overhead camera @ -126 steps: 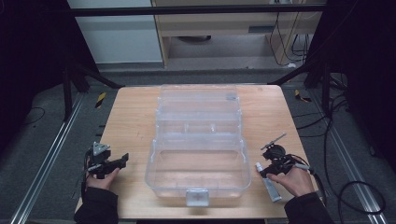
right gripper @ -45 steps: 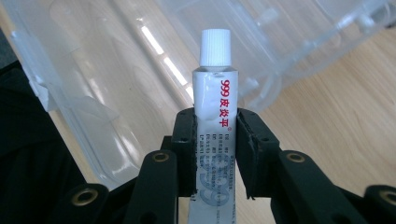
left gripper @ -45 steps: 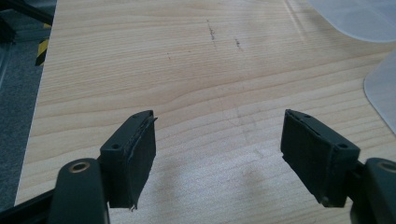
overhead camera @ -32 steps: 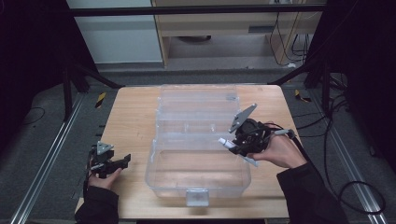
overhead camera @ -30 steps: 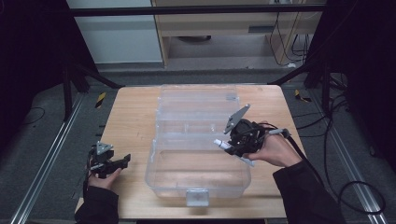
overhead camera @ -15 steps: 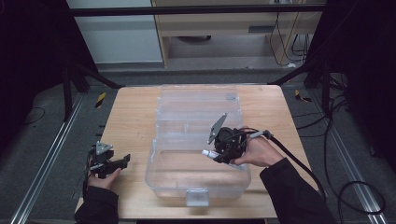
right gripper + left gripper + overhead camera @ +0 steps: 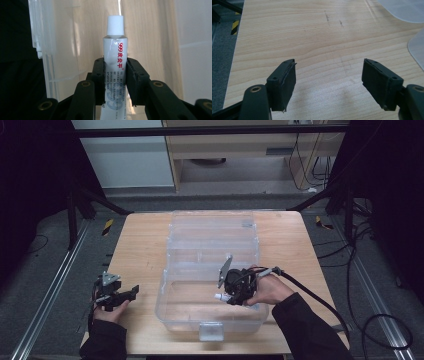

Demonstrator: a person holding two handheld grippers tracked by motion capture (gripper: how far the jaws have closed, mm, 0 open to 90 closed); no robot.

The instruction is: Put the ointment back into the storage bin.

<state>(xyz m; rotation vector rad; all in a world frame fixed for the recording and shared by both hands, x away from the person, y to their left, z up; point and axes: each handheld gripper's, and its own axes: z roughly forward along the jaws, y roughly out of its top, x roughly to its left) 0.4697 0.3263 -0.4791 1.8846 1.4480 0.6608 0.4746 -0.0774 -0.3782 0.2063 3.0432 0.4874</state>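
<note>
My right gripper (image 7: 225, 296) pinching ointment tube (image 7: 113, 65), long axis along jaws, cap toward 8 o'clock over clear box (image 7: 165, 306). Left gripper (image 7: 329, 82) spread, empty, far.

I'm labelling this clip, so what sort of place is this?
Probably a lab or recording workstation, not a home: a bare wooden table inside a dark metal frame, cables across a grey floor, and hand-held grippers working at a clear plastic box.

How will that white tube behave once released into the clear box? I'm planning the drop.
The white tube probably gives a little: the right gripper pinches its body, which looks soft. Its round ribbed cap suggests it may roll slightly in the clear box. It looks small, so likely light.
</note>
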